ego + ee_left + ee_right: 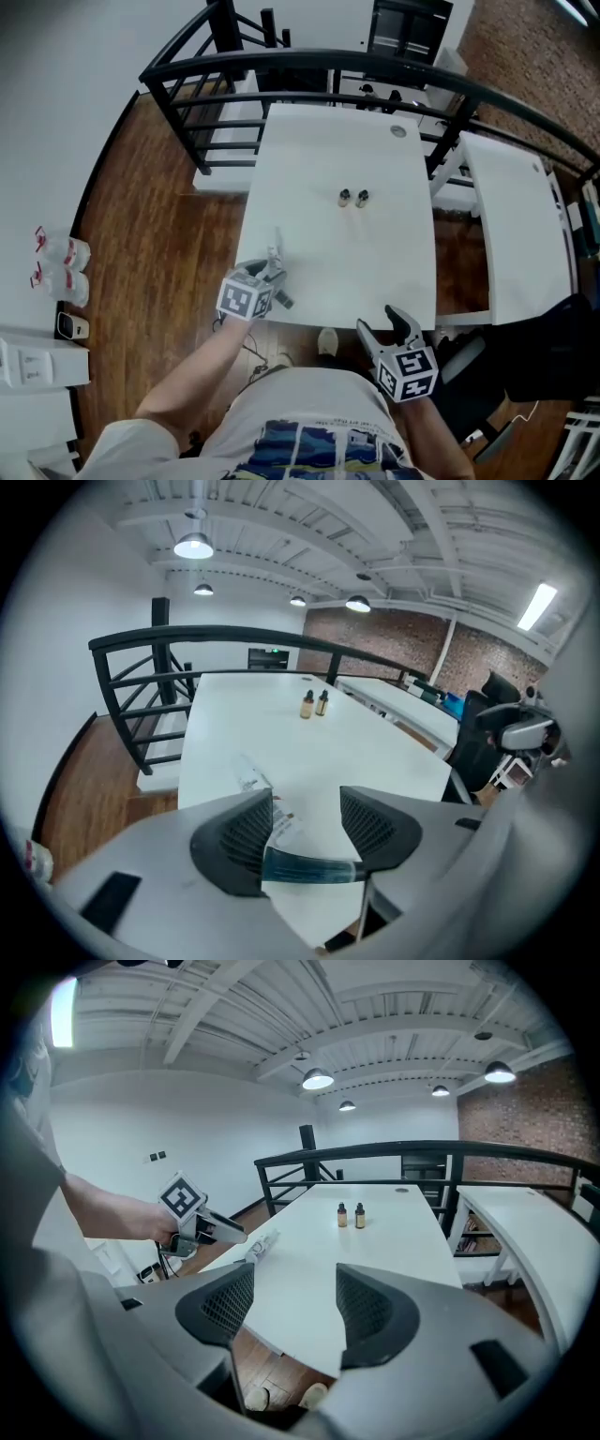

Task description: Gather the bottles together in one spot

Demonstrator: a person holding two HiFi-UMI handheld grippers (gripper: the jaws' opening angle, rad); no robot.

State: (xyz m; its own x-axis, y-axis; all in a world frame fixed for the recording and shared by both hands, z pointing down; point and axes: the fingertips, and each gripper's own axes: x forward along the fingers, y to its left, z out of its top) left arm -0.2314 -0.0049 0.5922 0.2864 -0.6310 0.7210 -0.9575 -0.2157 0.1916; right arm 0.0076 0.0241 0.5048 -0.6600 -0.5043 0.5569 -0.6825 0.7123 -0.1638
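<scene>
Two small brown bottles (342, 197) (362, 197) stand side by side at the middle of the white table (375, 272); they also show in the left gripper view (307, 705) (322, 702) and the right gripper view (342, 1214) (360, 1215). A clear plastic bottle (277, 251) lies on its side near the table's front left. My left gripper (278, 281) is over its near end, open; the clear bottle (255, 778) runs in between the jaws (307, 803), close to the left one, with no pad pressing it. My right gripper (382, 323) (295, 1279) hangs open and empty off the front edge.
A black railing (309, 66) curves round the far side of the table. A second white table (511, 216) stands to the right, with a black chair (544, 347) beside it. Plastic bottles (61, 267) sit at the far left on a white surface. Wooden floor lies to the left.
</scene>
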